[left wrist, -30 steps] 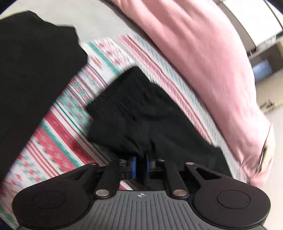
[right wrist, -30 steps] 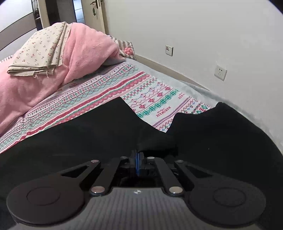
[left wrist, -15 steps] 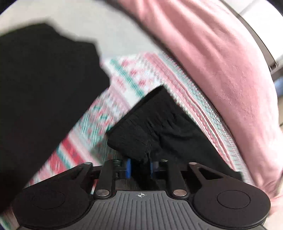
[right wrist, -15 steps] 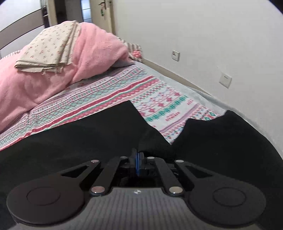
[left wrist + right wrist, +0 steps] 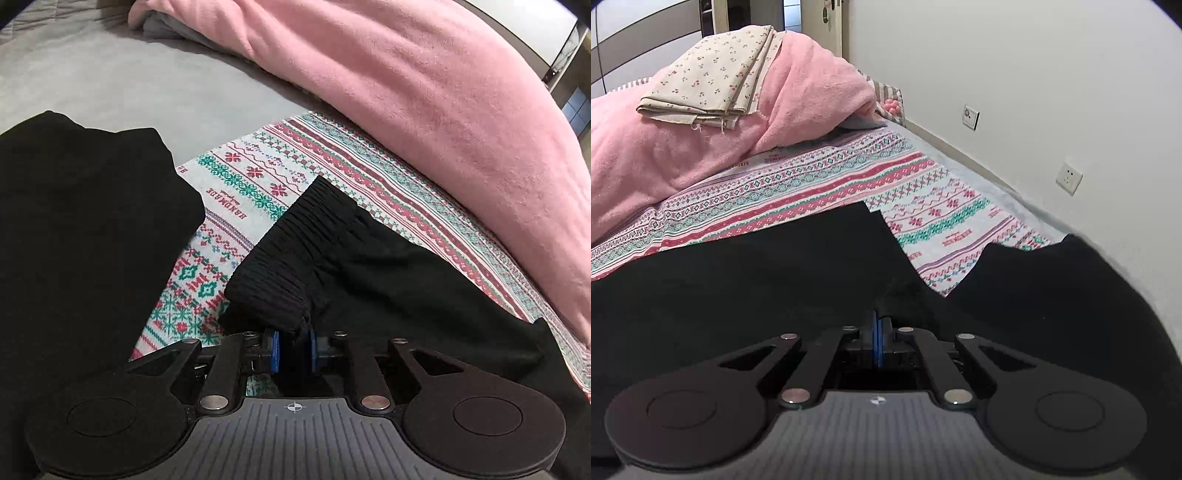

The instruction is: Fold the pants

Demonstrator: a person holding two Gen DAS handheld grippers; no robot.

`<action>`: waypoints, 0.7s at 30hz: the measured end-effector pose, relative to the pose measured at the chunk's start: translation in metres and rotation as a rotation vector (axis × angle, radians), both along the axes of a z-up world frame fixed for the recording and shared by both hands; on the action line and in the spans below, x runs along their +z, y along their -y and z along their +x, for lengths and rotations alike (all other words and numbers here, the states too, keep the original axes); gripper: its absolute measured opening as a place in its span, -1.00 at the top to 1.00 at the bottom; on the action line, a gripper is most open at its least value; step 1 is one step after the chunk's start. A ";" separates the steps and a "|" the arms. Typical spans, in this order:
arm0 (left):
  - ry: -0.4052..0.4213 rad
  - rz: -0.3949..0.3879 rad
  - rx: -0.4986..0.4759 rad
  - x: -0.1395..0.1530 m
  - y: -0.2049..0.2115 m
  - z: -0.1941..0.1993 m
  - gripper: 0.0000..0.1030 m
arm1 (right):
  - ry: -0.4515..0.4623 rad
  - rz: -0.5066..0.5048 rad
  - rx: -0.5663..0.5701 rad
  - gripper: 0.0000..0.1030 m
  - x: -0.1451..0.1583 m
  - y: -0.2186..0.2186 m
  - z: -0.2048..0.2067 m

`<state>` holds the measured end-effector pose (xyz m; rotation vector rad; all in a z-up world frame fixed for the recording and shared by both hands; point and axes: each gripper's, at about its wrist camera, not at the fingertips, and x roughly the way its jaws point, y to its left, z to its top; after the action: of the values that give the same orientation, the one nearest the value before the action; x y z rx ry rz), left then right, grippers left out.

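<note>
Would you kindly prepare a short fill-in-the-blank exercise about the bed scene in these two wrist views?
1. The left gripper is clamped on the ribbed waistband of the ____ pants.
2. The folded cream floral cloth rests on top of the ____ blanket.
3. The right gripper has its blue pads pressed ____ on the dark fabric.
4. Under the pants lies a patterned sheet printed with the word ____.

Missing words: black; pink; shut; HANDMADE

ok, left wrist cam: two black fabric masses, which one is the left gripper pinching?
The right-hand one, the ribbed waistband end of the pants; its corner sits between the left gripper pads. The smooth black fabric on the left lies apart.
</note>
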<state>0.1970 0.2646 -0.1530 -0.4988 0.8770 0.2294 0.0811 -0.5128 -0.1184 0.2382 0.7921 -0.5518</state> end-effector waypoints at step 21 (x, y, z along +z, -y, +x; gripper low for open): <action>0.021 -0.046 0.174 -0.012 0.000 0.006 0.70 | -0.110 -0.065 0.036 1.00 -0.008 -0.006 0.007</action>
<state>0.2027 0.2645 -0.1649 -0.6202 0.8200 0.3631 0.0878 -0.5066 -0.1267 0.1346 0.8816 -0.5595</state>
